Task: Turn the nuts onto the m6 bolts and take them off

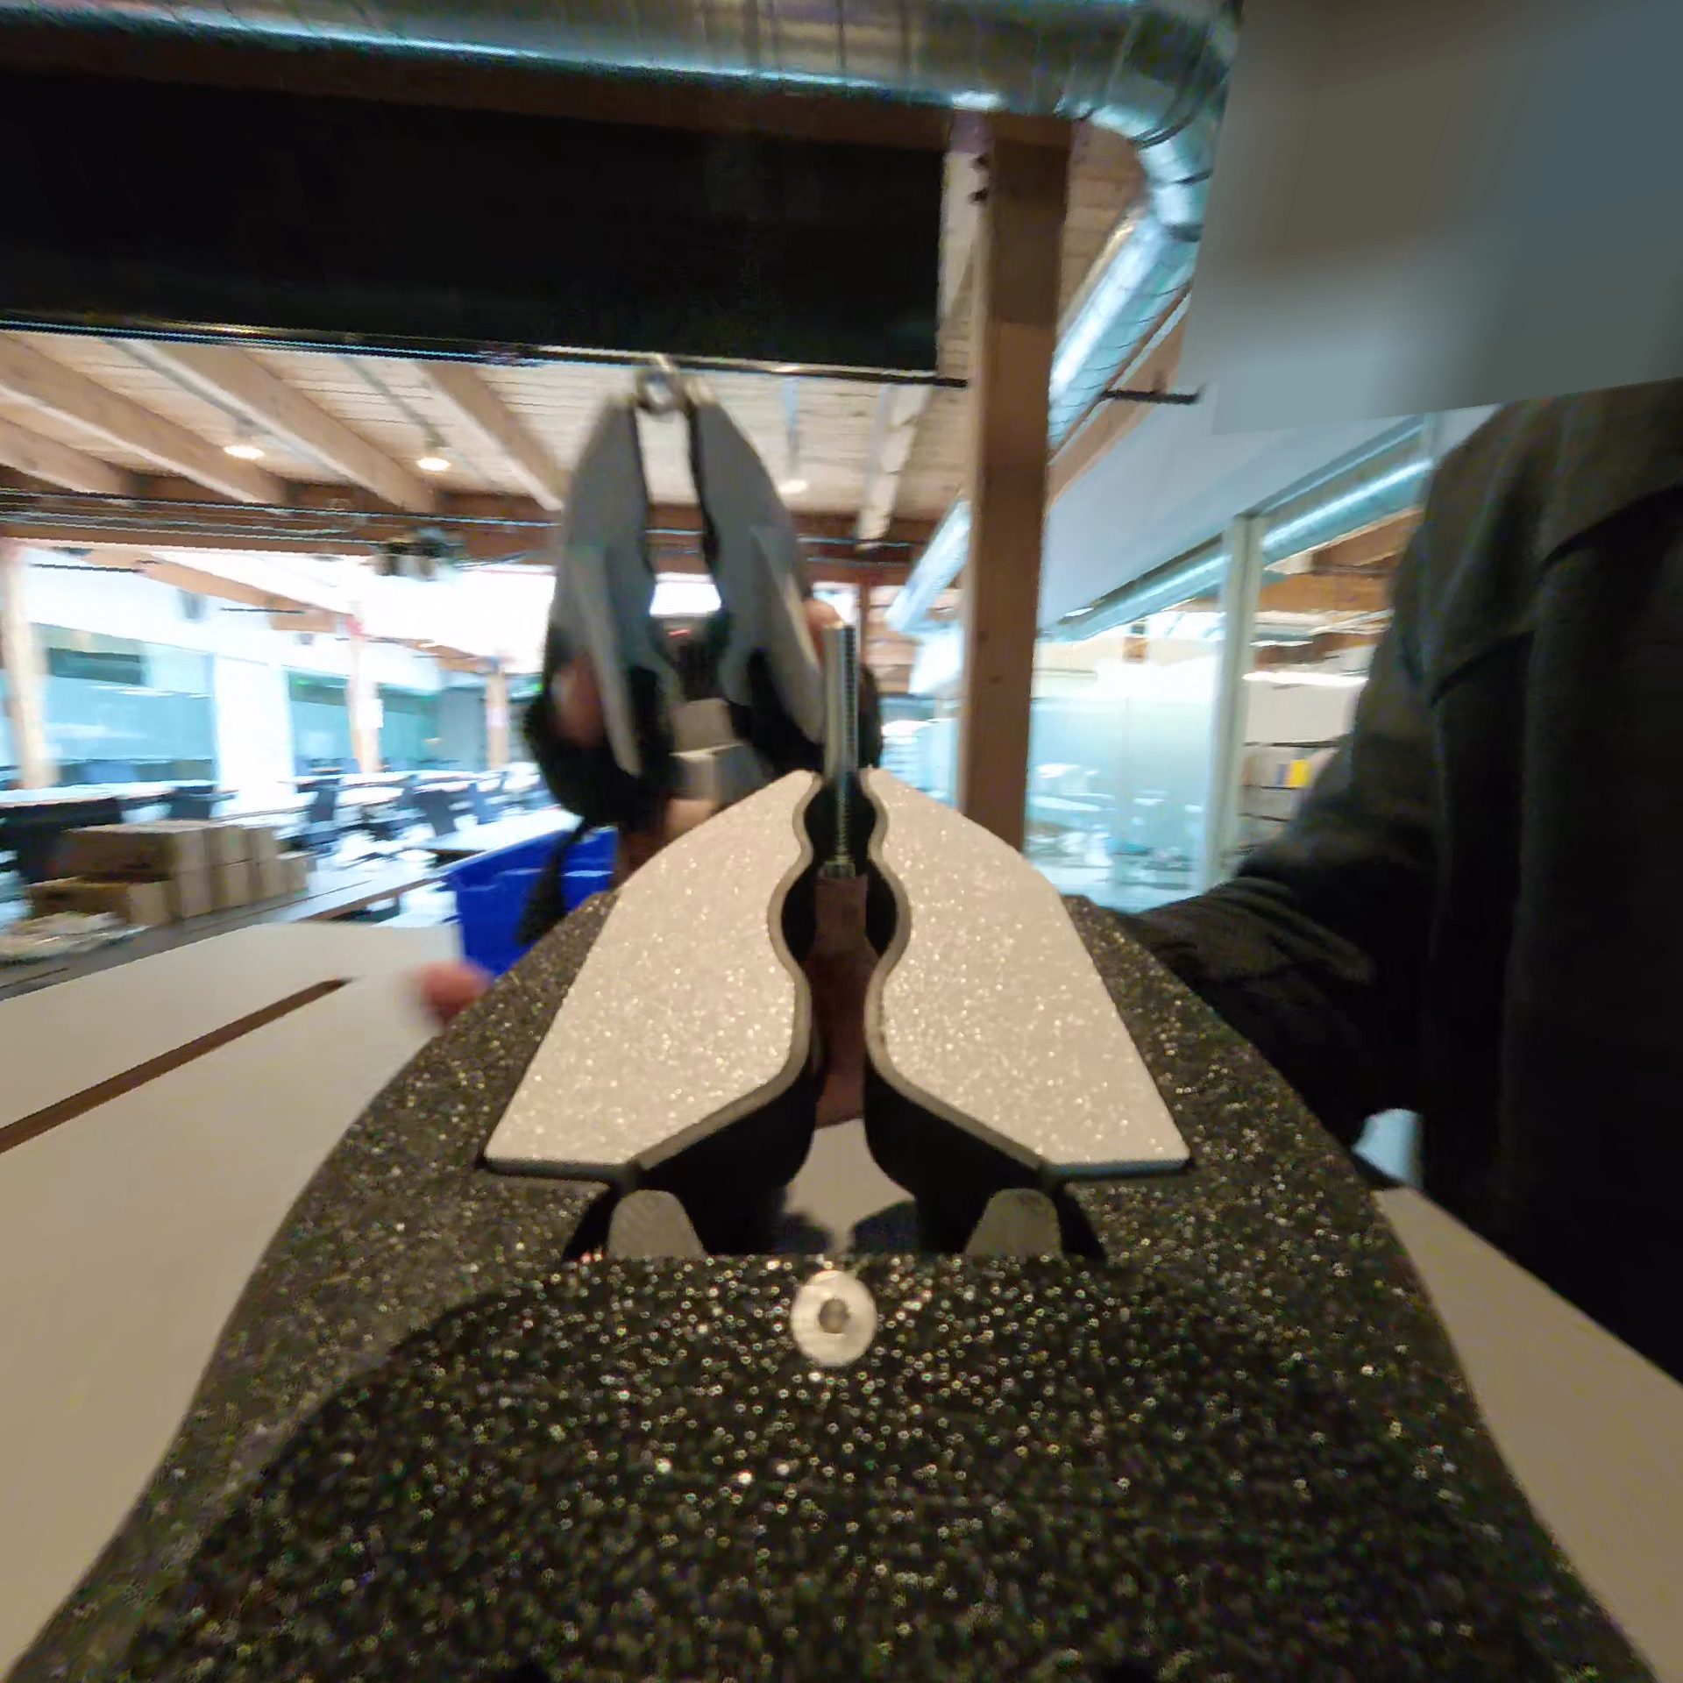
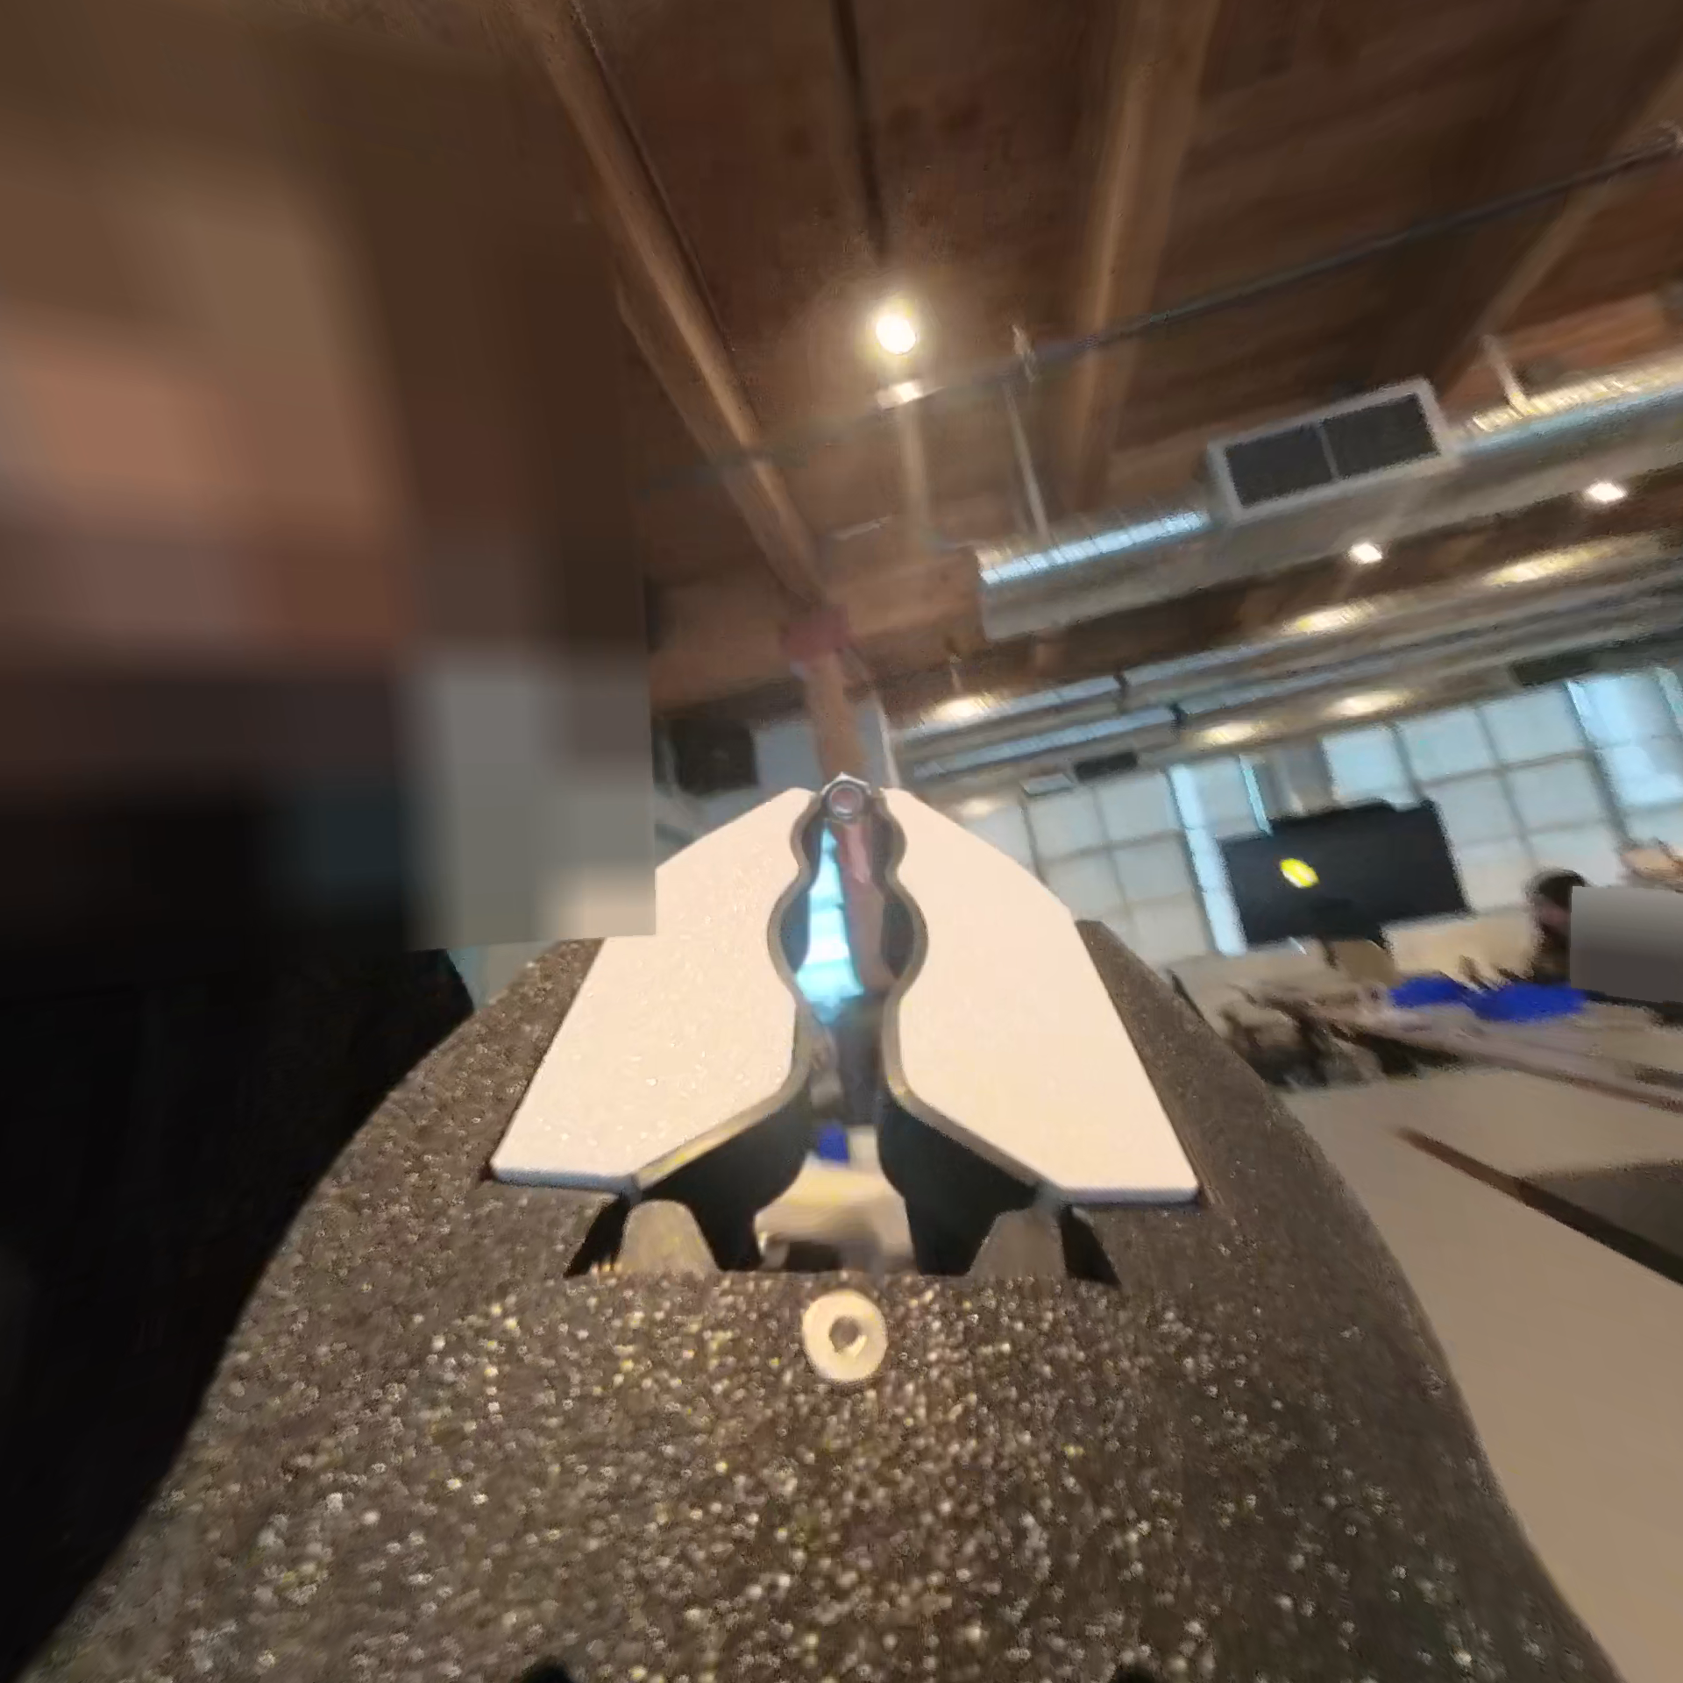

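Observation:
My left gripper (image 1: 840, 790) is shut on a silver M6 bolt (image 1: 840, 719), which stands upright with its threaded end sticking up past the fingertips and its head down between the fingers. My right gripper (image 2: 845, 801) is shut on a small silver nut (image 2: 843, 803) pinched at the very fingertips. In the left wrist view the right gripper (image 1: 669, 401) shows farther off, up and left of the bolt, fingers pointing up with the nut (image 1: 660, 393) at its tip. Nut and bolt are apart.
A person in a dark jacket (image 1: 1503, 820) stands close on the right. A pale grey table (image 1: 182, 1138) with a dark slot lies below. A blue bin (image 1: 510, 897) and cardboard boxes (image 1: 173, 865) sit behind. A wooden post (image 1: 1011, 474) rises behind. My hands' fingertips stand some 9 cm from each other.

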Available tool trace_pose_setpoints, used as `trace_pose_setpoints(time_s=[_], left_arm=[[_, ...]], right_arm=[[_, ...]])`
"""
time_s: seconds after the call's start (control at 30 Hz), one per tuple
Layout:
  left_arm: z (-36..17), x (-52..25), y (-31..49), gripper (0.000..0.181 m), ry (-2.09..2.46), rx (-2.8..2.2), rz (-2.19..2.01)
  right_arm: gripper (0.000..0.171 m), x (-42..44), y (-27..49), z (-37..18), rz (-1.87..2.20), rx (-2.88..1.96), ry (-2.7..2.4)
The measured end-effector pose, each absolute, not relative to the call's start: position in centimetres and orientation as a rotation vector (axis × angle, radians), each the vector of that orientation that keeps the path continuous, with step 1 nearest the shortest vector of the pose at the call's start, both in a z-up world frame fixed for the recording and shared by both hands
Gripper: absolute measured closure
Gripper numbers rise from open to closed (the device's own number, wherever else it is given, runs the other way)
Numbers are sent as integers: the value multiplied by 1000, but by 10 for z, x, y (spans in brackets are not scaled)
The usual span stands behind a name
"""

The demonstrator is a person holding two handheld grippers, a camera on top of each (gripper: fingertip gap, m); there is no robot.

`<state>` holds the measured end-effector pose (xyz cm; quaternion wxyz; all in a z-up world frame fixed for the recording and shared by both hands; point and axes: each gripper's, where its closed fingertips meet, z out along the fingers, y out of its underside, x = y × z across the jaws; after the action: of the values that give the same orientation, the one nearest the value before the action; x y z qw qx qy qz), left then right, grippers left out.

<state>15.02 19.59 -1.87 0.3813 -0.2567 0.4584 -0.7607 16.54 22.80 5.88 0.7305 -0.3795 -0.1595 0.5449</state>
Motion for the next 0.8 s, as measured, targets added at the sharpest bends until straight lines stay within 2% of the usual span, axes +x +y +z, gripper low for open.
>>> trace_pose_setpoints(time_s=[0.1,0.27,0.33,0.53,0.8], left_arm=[[-35,158,247,177,1157,-859,-1622],[-92,153,339,176,1379,-961,-447],[-105,153,345,176,1466,-894,-189],[-114,162,332,176,1560,-777,-46],[-123,167,322,176,1612,-750,-75]], right_arm=[[161,176,234,32,1022,-1032,-424],[161,183,252,-35,582,-1396,-582],[161,177,257,-49,503,-1444,-612],[161,165,275,-81,248,-1560,-737],[161,169,281,-95,260,-1620,-724]])
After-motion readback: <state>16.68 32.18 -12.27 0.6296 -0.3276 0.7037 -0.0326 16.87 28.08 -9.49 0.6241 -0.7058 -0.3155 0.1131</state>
